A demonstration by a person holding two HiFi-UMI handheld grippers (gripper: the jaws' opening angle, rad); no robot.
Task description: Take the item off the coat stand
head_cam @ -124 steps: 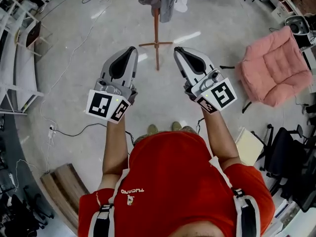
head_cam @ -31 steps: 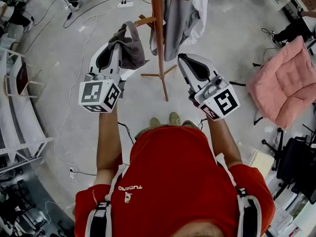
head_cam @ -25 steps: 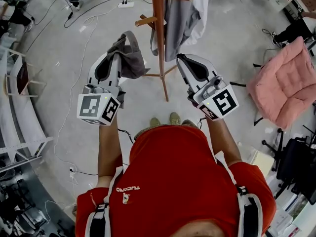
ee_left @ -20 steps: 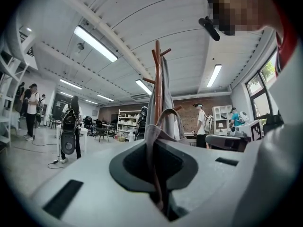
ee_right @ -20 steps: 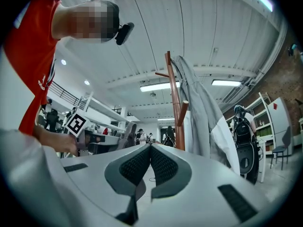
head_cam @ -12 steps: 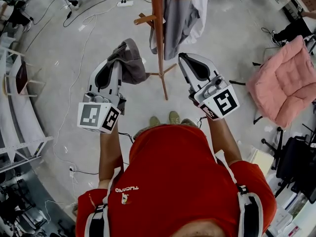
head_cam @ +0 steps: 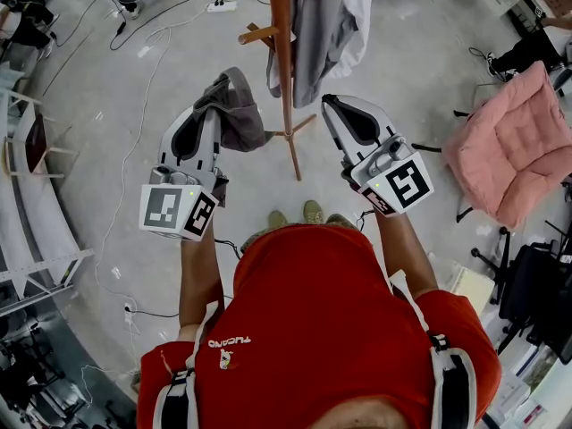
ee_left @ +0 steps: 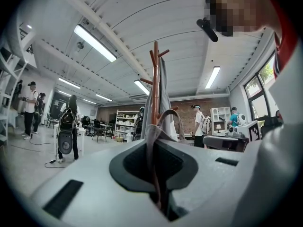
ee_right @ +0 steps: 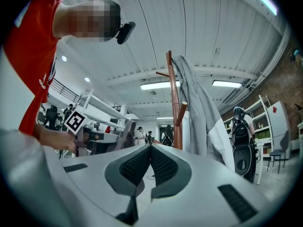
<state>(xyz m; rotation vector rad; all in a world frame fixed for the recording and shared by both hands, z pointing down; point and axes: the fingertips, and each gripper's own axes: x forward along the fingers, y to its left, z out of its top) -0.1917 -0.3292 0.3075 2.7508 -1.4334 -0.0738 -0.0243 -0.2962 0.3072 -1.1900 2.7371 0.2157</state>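
A grey-brown fabric bag [head_cam: 236, 107] with a loop strap hangs from my left gripper [head_cam: 214, 105], which is shut on it. The bag is clear of the wooden coat stand [head_cam: 285, 79], below and left of its bare side peg [head_cam: 254, 35]. In the left gripper view the bag's fabric [ee_left: 152, 132] is pinched between the jaws of the left gripper [ee_left: 155, 150], and the coat stand [ee_left: 155, 91] rises behind. A grey garment [head_cam: 318, 34] still hangs on the stand. My right gripper [head_cam: 334, 105] is shut with nothing in it, just right of the pole.
A pink cushioned chair [head_cam: 509, 141] stands at the right, with black office chairs [head_cam: 527, 284] below it. Cables and a power strip [head_cam: 220, 5] lie on the concrete floor. White shelving [head_cam: 36, 150] runs along the left. People and shelves [ee_left: 123, 124] stand far off in the room.
The left gripper has drawn back toward me and down with the bag, which has come off the side peg. Five seconds ago both grippers were empty and farther from the stand.
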